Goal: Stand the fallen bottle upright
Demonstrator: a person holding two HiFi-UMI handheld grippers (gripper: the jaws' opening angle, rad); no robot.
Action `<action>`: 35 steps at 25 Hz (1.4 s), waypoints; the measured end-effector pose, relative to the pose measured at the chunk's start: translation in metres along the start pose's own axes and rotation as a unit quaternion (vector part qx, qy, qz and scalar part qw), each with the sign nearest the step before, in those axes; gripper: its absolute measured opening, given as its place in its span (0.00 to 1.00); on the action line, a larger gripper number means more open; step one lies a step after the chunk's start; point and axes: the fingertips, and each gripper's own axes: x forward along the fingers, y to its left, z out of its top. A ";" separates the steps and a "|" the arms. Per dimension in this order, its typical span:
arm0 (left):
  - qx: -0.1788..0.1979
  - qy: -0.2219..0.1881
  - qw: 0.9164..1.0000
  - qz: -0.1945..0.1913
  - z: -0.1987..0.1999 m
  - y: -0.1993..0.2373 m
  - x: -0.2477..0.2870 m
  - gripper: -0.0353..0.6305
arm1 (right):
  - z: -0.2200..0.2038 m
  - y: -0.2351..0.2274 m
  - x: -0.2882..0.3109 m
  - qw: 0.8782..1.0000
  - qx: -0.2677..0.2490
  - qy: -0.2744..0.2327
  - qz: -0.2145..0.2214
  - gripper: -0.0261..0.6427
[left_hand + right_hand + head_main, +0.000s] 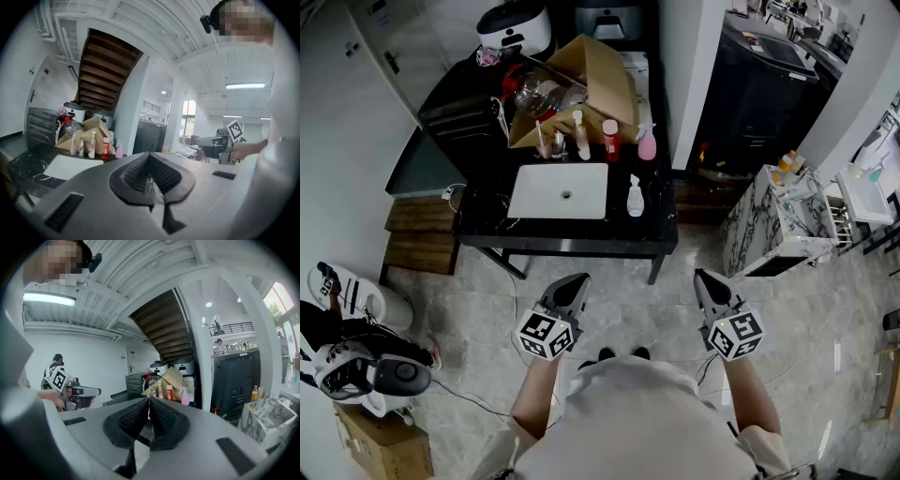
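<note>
A small clear bottle with a white cap (635, 196) rests on the black table (664, 234), just right of the white sink basin (525, 202); it seems to lie on its side. Upright bottles stand in a row behind the basin: a white one (581, 136), a red one (610, 139) and a pink sprayer (646, 142). My left gripper (576, 284) and right gripper (704, 278) are both shut and empty, held over the floor in front of the table. The left gripper view (150, 156) shows the bottle row (106, 147); the right gripper view (149, 401) shows the pink sprayer (184, 397).
An open cardboard box (598, 80) with a glass jar stands behind the bottles, with cookers (516, 28) further back. A marble-patterned cabinet (773, 225) stands right of the table, and wooden steps (417, 234) left of it. A white device (366, 370) and cables lie on the floor at left.
</note>
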 end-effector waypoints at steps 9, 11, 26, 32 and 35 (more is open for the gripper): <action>0.001 0.001 1.000 0.000 0.000 -0.010 -0.003 0.06 | 0.001 0.002 -0.009 1.000 -0.002 -0.002 0.004 0.08; 0.001 0.003 1.000 -0.001 0.000 -0.011 -0.002 0.06 | 0.005 0.003 -0.010 1.000 -0.002 -0.006 0.003 0.08; -0.010 0.011 1.000 0.012 -0.010 -0.022 0.006 0.06 | 0.002 -0.014 -0.013 1.000 0.016 -0.005 0.007 0.09; -0.011 0.013 1.000 0.022 -0.010 -0.023 0.012 0.06 | 0.003 -0.021 -0.008 0.999 0.023 -0.009 0.022 0.25; -0.011 0.014 0.999 0.030 -0.010 -0.022 0.014 0.06 | 0.003 -0.024 -0.005 0.999 0.023 -0.009 0.031 0.30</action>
